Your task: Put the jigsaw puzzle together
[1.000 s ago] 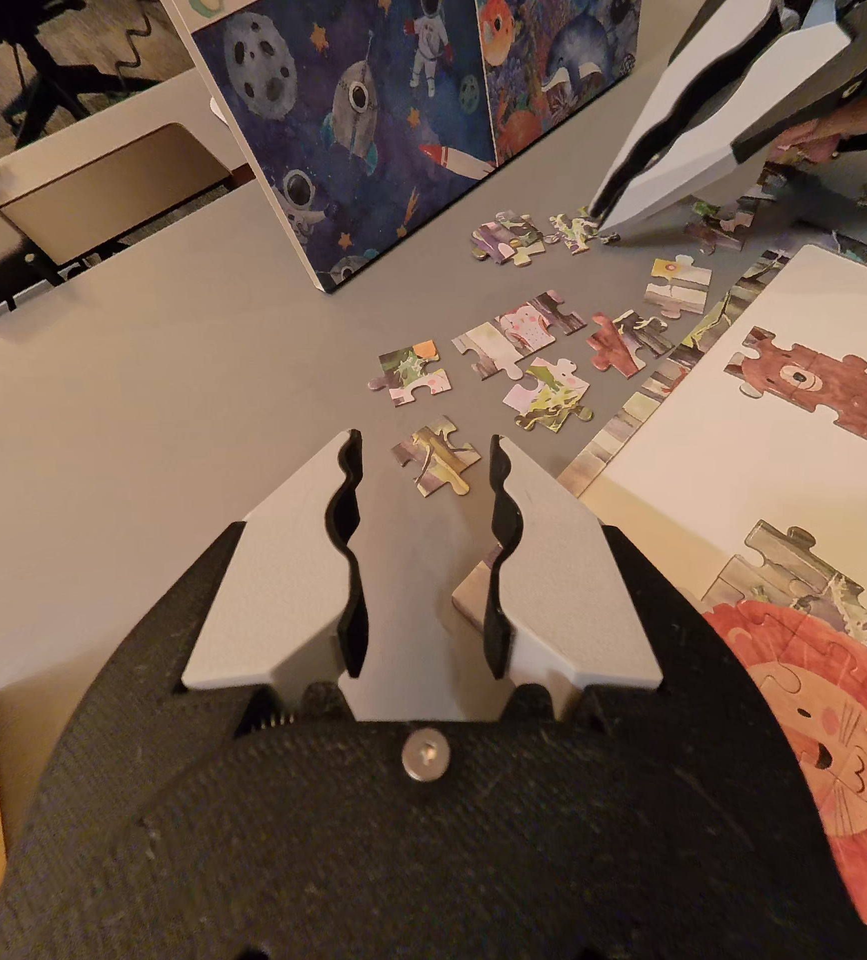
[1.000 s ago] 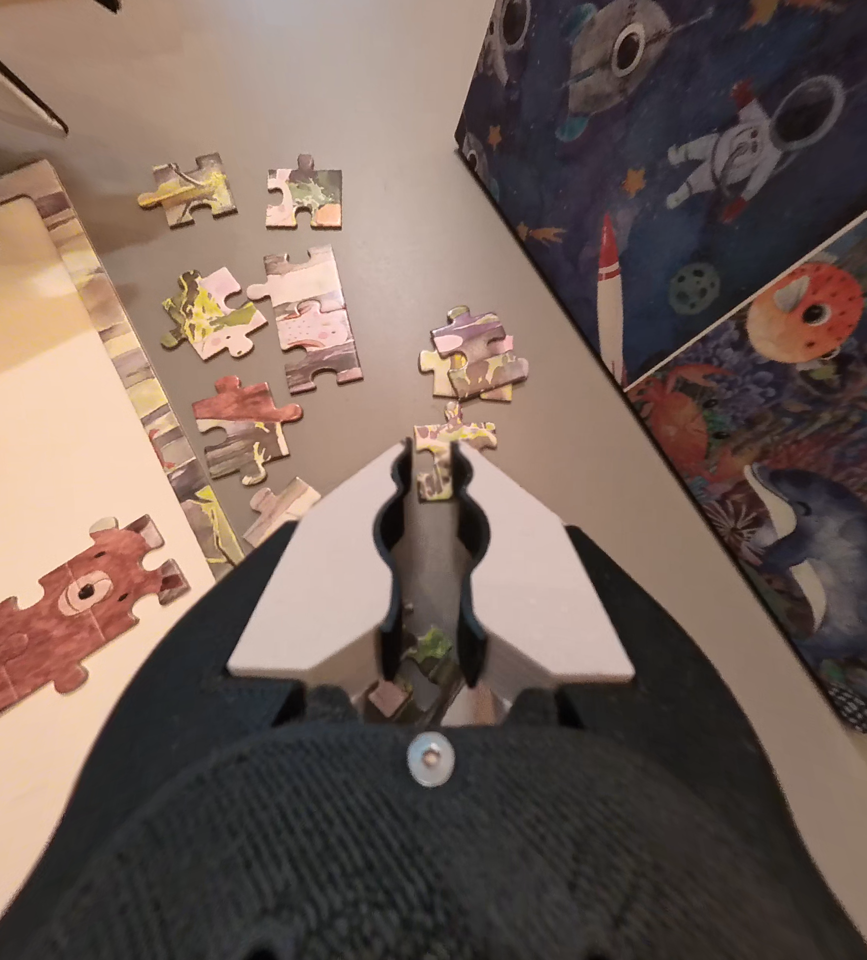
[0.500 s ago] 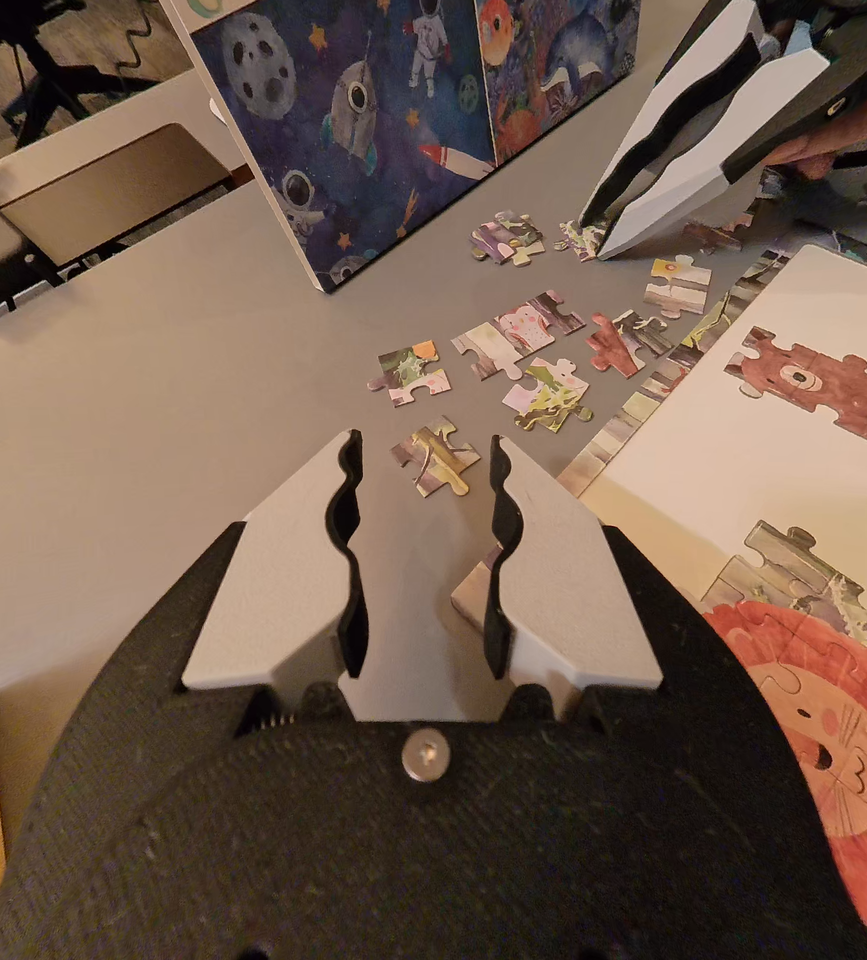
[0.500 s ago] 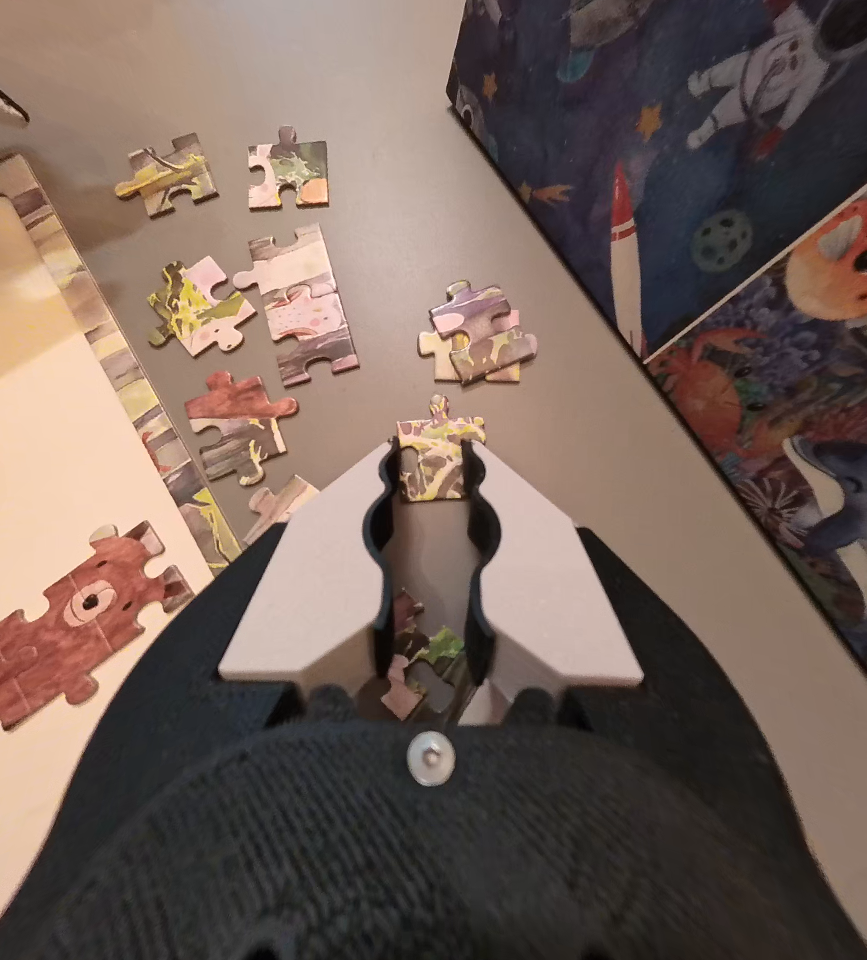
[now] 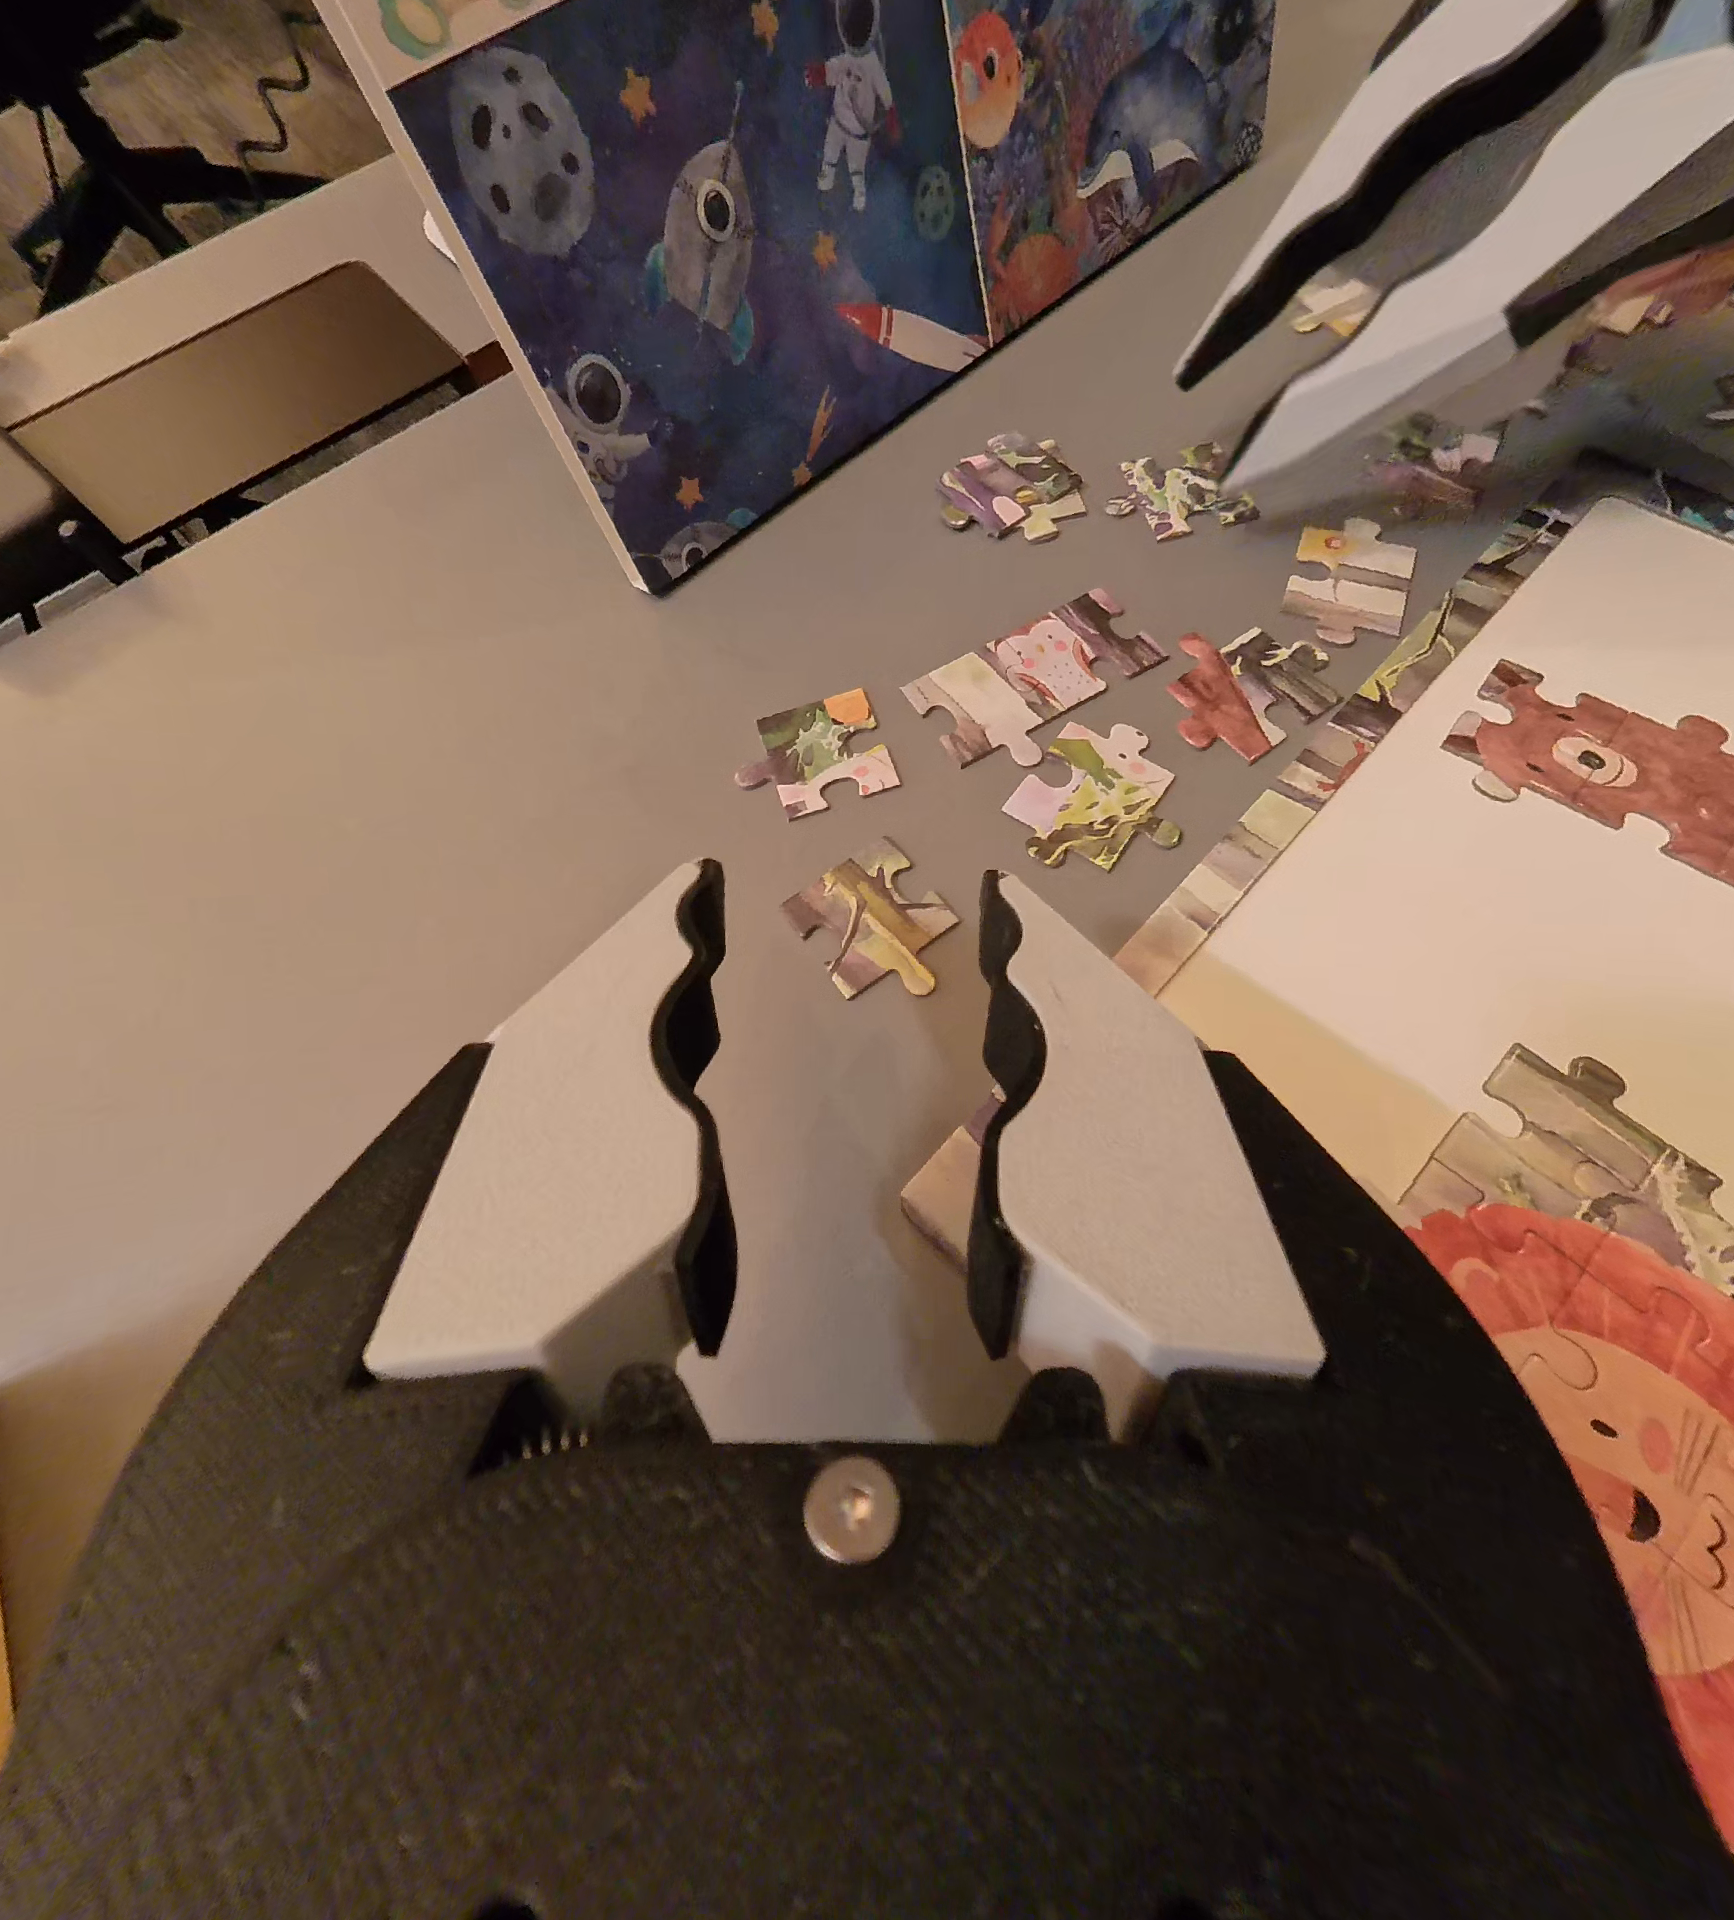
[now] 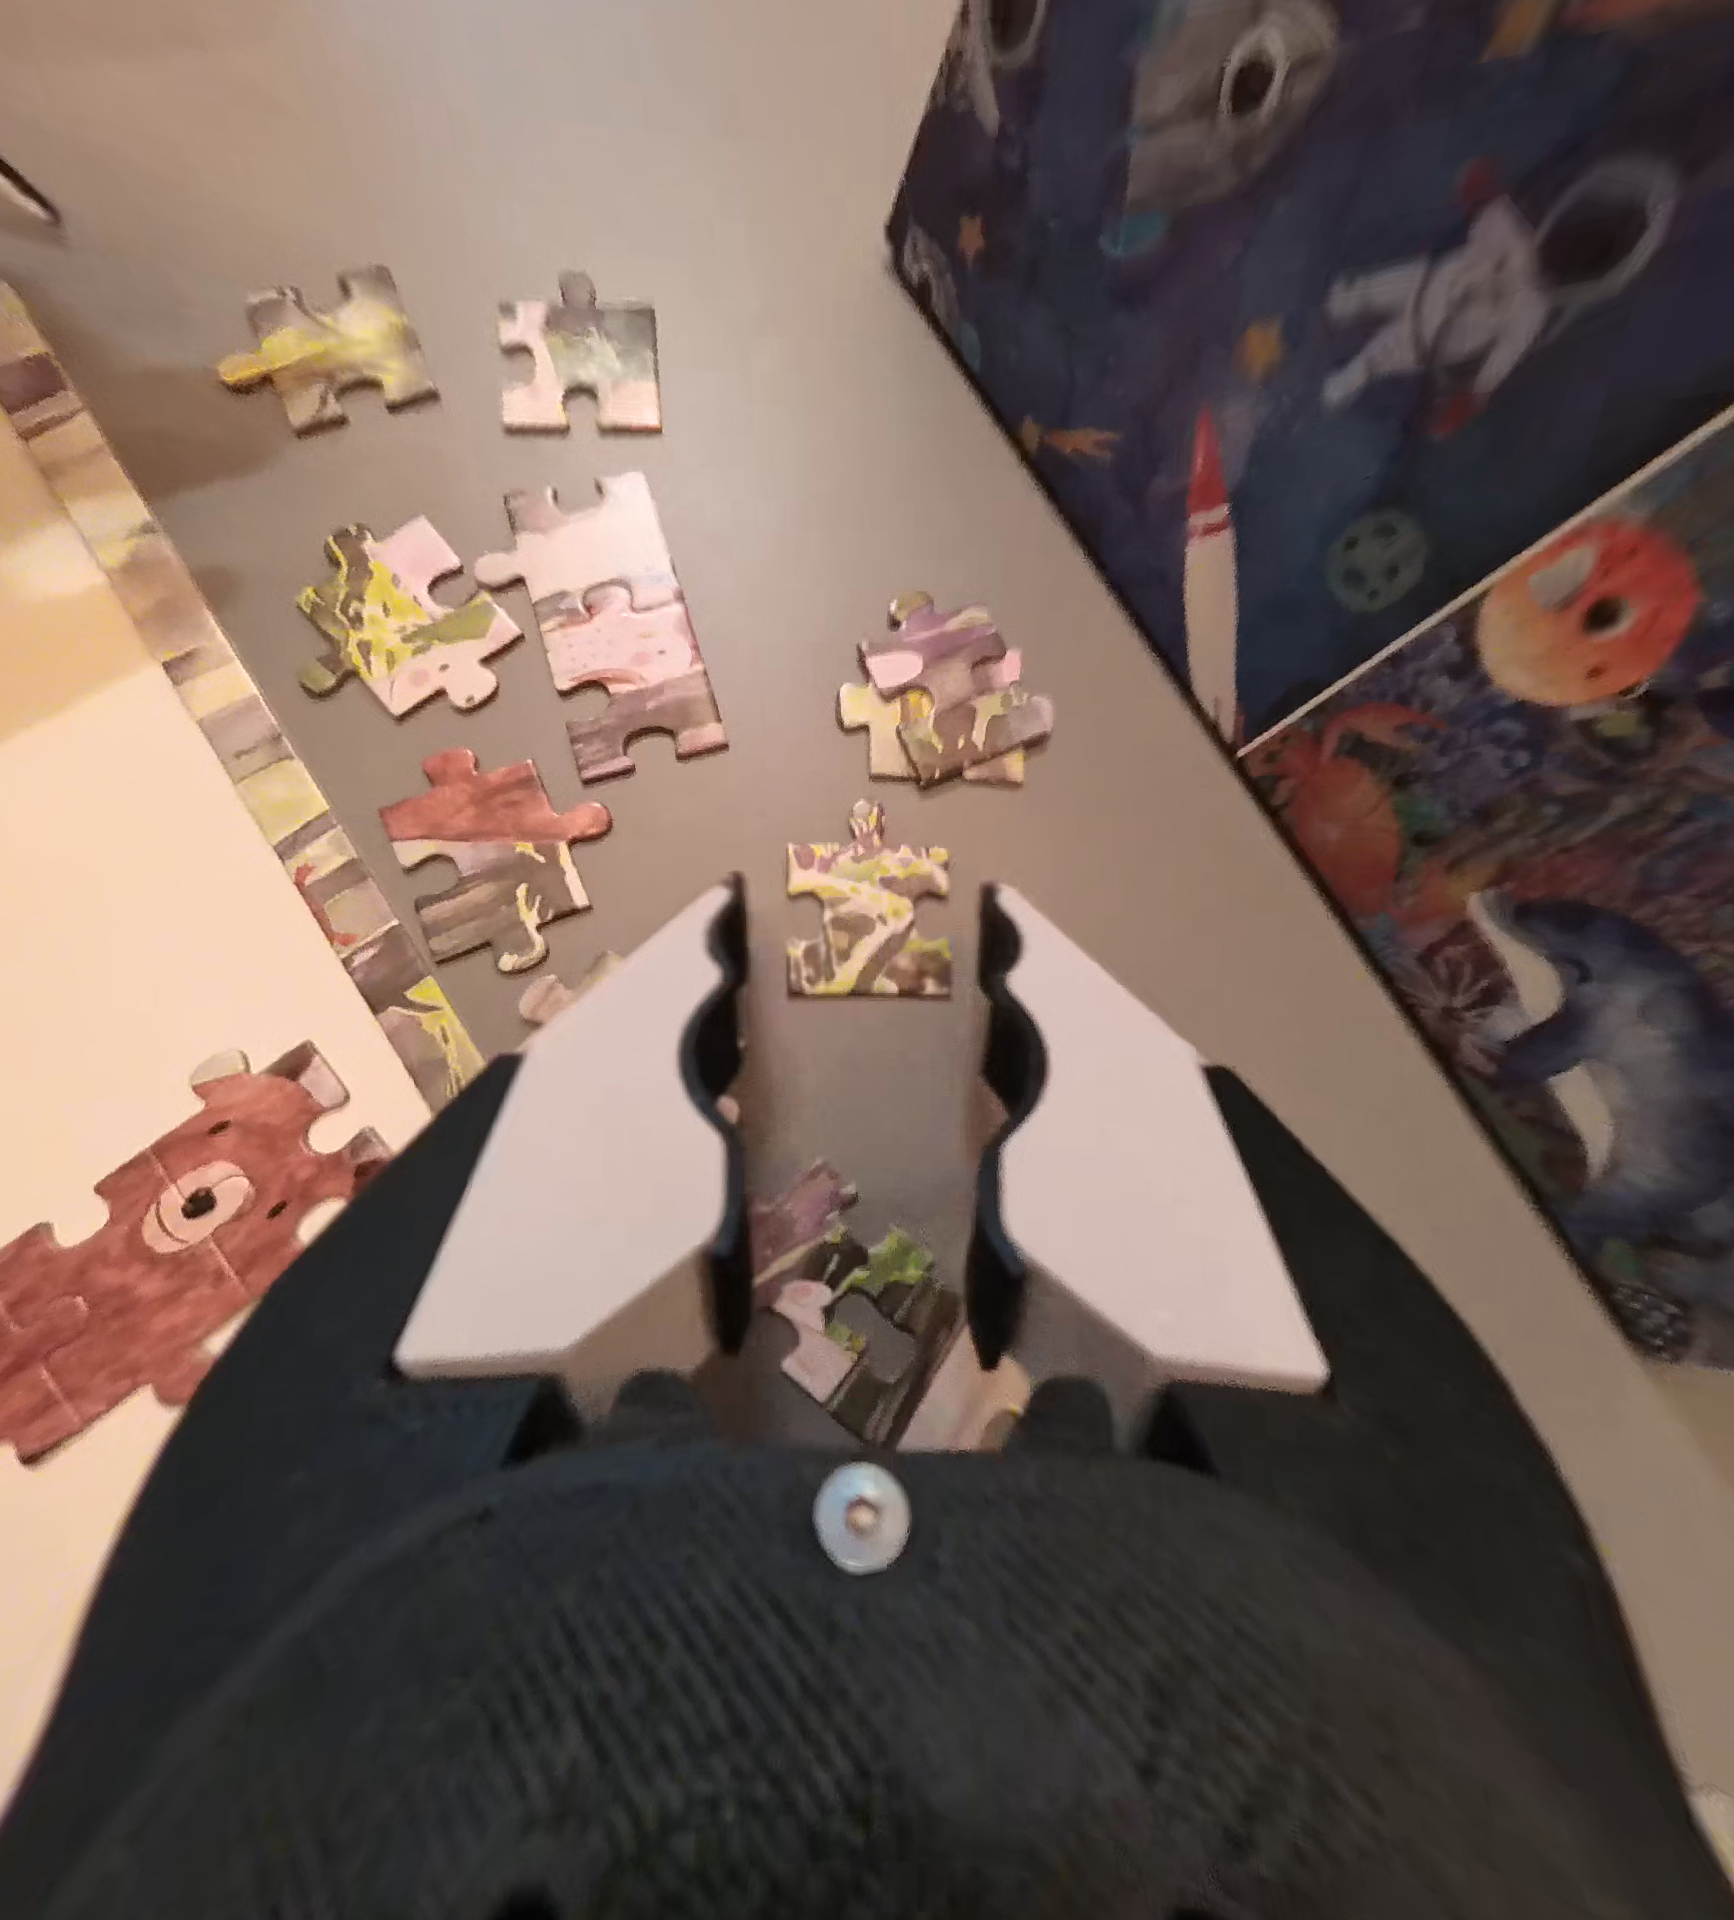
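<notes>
My left gripper (image 5: 847, 878) is open and hovers low over the grey table. A green-and-purple puzzle piece (image 5: 868, 920) lies flat just past its fingertips, touched by neither pad. My right gripper (image 6: 861, 888) is open too. A yellow-green mottled piece (image 6: 868, 920) lies flat on the table between its fingertips, with a gap on each side. In the left wrist view the right gripper (image 5: 1216, 431) stands over that piece (image 5: 1180, 494). The white puzzle board (image 5: 1569, 644) carries a joined brown bear (image 5: 1652, 790) and an orange lion (image 5: 1621, 1455).
Several loose pieces (image 6: 614, 613) lie between the board (image 6: 32, 779) and the upright space-and-sea picture box (image 6: 1362, 364). Two overlapping pieces (image 6: 946, 696) lie just ahead of the right gripper. Another piece (image 6: 842, 1288) lies under the right gripper's finger bases.
The right gripper's jaws have opened and let go of the yellow-green piece, which went from edge-on between the pads to flat on the table. The left gripper has not moved.
</notes>
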Demonstrator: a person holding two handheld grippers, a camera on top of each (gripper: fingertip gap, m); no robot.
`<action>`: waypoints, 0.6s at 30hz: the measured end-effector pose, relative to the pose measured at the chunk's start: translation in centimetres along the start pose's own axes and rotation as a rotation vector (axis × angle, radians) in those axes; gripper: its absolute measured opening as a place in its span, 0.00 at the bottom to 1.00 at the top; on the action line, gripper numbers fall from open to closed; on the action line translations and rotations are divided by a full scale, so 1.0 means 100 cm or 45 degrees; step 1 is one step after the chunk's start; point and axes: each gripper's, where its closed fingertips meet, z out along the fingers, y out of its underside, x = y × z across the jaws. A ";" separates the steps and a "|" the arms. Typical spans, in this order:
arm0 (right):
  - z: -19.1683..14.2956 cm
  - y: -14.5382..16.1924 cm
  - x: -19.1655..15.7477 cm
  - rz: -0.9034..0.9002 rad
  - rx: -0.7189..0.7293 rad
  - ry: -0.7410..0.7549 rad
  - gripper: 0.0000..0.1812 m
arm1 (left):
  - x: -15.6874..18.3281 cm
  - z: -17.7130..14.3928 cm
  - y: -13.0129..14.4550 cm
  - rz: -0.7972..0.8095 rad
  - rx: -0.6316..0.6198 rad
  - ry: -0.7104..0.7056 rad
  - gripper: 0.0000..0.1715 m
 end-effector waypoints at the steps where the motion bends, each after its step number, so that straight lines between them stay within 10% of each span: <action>1: 0.004 0.006 0.000 0.047 -0.032 -0.030 0.30 | 0.000 0.000 0.000 0.002 0.000 0.000 0.28; 18: 0.012 0.000 -0.009 0.073 0.029 -0.094 0.17 | 0.001 0.000 0.000 0.010 0.000 -0.004 0.28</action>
